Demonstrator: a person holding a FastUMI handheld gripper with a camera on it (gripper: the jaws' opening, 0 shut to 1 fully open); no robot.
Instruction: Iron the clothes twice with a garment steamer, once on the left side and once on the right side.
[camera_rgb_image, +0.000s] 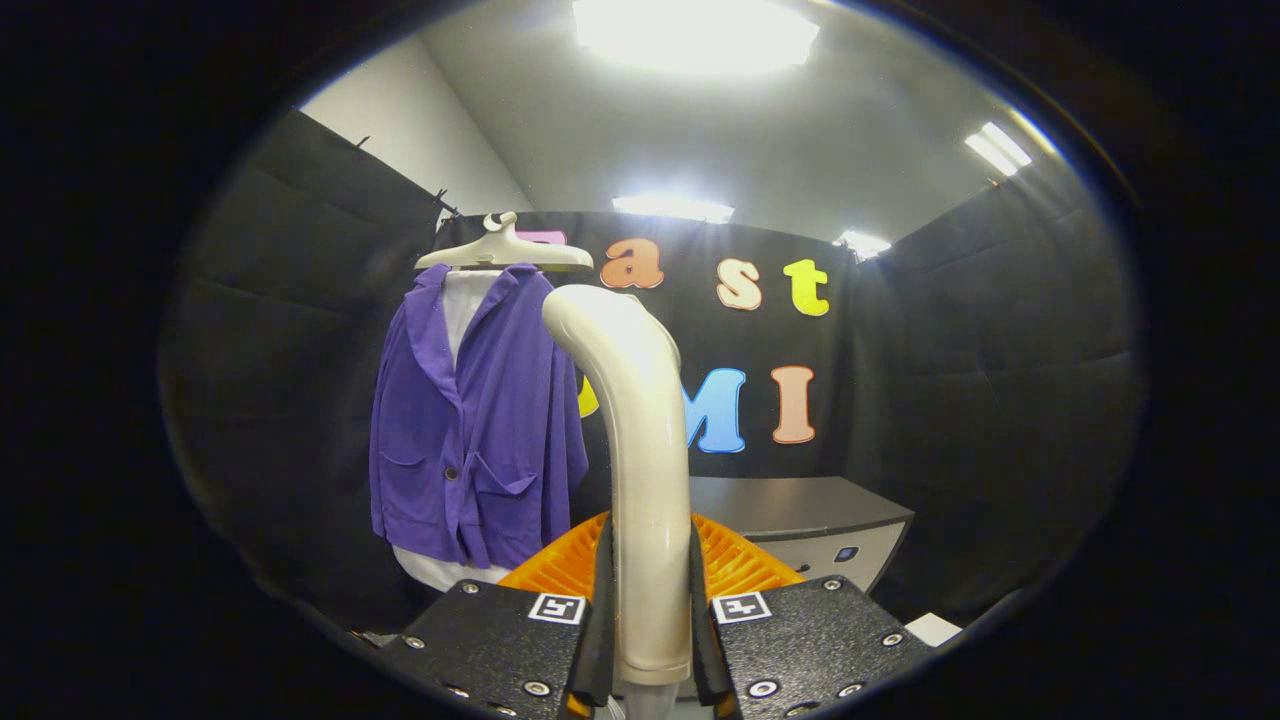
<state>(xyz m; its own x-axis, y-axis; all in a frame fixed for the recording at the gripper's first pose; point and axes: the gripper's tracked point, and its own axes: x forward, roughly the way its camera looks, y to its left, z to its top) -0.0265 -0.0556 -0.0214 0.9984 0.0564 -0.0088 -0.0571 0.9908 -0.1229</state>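
My gripper (650, 600) is shut on the cream handle of the garment steamer (640, 440), which stands upright between the fingers and curves over to the left at its top. Beyond it and to the left hangs a purple jacket (475, 430) over a white shirt on a pale hanger (503, 250). The steamer's head points toward the jacket's right side but stays apart from the cloth. The nozzle face is hidden from me.
A grey cabinet (800, 520) stands behind the steamer to the right, against the black cloth wall. Bright ceiling lamps (695, 35) glare overhead. A small white object (932, 628) lies low on the right.
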